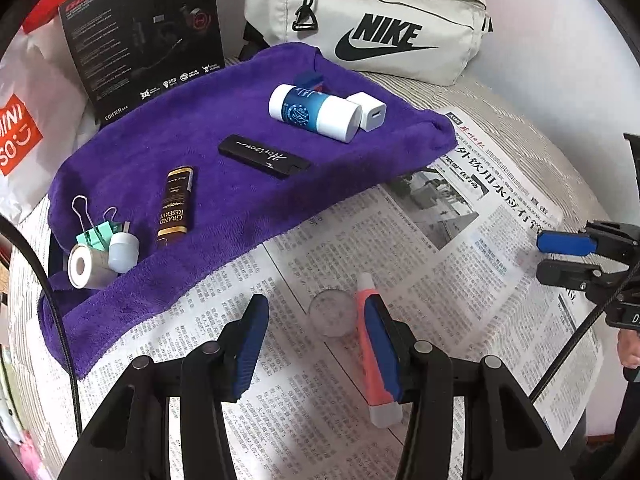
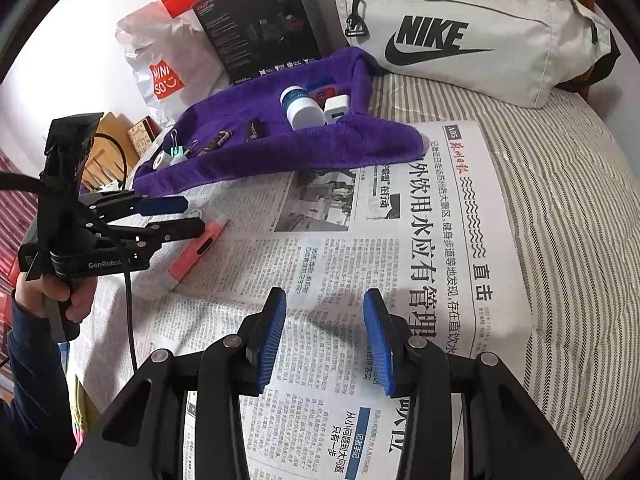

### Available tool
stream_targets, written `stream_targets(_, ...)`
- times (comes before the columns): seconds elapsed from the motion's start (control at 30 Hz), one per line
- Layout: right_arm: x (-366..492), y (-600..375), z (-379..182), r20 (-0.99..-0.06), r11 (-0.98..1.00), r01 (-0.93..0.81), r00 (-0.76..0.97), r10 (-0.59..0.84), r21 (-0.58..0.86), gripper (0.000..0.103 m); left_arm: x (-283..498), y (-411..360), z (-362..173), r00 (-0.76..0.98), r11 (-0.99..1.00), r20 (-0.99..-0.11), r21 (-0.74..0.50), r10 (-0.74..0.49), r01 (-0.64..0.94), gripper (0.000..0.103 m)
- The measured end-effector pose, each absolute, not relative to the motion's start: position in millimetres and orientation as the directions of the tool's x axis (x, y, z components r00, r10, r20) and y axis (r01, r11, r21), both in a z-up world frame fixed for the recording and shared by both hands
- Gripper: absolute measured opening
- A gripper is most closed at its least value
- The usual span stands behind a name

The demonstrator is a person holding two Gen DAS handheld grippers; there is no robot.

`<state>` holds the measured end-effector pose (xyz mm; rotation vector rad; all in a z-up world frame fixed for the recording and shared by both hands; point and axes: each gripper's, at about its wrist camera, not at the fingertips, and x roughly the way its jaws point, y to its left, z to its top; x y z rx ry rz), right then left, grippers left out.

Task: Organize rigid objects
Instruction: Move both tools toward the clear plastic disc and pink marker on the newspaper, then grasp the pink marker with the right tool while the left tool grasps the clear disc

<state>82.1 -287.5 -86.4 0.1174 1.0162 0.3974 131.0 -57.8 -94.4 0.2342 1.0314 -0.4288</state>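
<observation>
A purple towel (image 1: 240, 208) lies on the newspaper and carries a blue-and-white bottle (image 1: 314, 112), a white charger cube (image 1: 368, 111), a black lighter (image 1: 264, 156), a brown tube (image 1: 176, 206), green binder clips (image 1: 96, 232) and a white tape roll (image 1: 86, 266). My left gripper (image 1: 318, 346) stands open low over the paper. A clear round lid (image 1: 332, 312) sits just ahead of its gap, and a pink utility knife (image 1: 370, 360) lies along its right finger. My right gripper (image 2: 324, 336) hangs open over bare newspaper, nothing between its pads.
The newspaper (image 2: 400, 260) covers a striped bedspread (image 2: 560, 208). Behind the towel stand a grey Nike bag (image 2: 460, 32), a black headset box (image 1: 148, 32) and a white Miniso bag (image 1: 24, 136). A hand (image 2: 52, 292) holds the left gripper's handle, with a cable trailing down.
</observation>
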Motion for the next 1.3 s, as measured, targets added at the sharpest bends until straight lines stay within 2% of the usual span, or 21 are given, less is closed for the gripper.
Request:
stream_targets(0.13, 81.0, -286.2, -87.4, -0.805, 0.922, -0.274, 0.459, 0.376, 0.275, 0.041, 134.6, -49.7, -94.8, 0.455, 0.907, -0.869, 0.018, -0.194, 0.420, 0.048)
stream_targets(0.53, 80.0, -279.3, -89.2, -0.810, 0.919, -0.293, 0.449, 0.376, 0.264, 0.043, 132.9, -55.2, -101.9, 0.449, 0.890, -0.873, 0.038, -0.191, 0.454, 0.047)
stream_targets(0.63, 80.2, -279.1, -89.8, -0.812, 0.919, -0.293, 0.446, 0.377, 0.266, 0.043, 134.1, -53.5, -102.2, 0.447, 0.893, -0.870, 0.019, -0.207, 0.450, 0.041)
stream_targets(0.7, 80.4, -278.3, -90.8, -0.814, 0.919, -0.292, 0.443, 0.375, 0.264, 0.043, 135.7, -52.7, -103.8, 0.438, 0.893, -0.872, -0.001, -0.221, 0.449, 0.033)
stream_targets(0.83, 79.7, -275.8, -91.5, -0.818, 0.920, -0.295, 0.440, 0.371, 0.259, 0.044, 137.1, -53.1, -104.6, 0.442, 0.890, -0.866, -0.010, -0.235, 0.455, 0.026)
stream_targets(1.3, 84.3, -224.8, -84.7, -0.813, 0.893, -0.359, 0.411, 0.412, 0.271, 0.044, 126.1, 2.8, -93.3, 0.490, 0.935, -0.846, -0.027, -0.210, 0.354, 0.026)
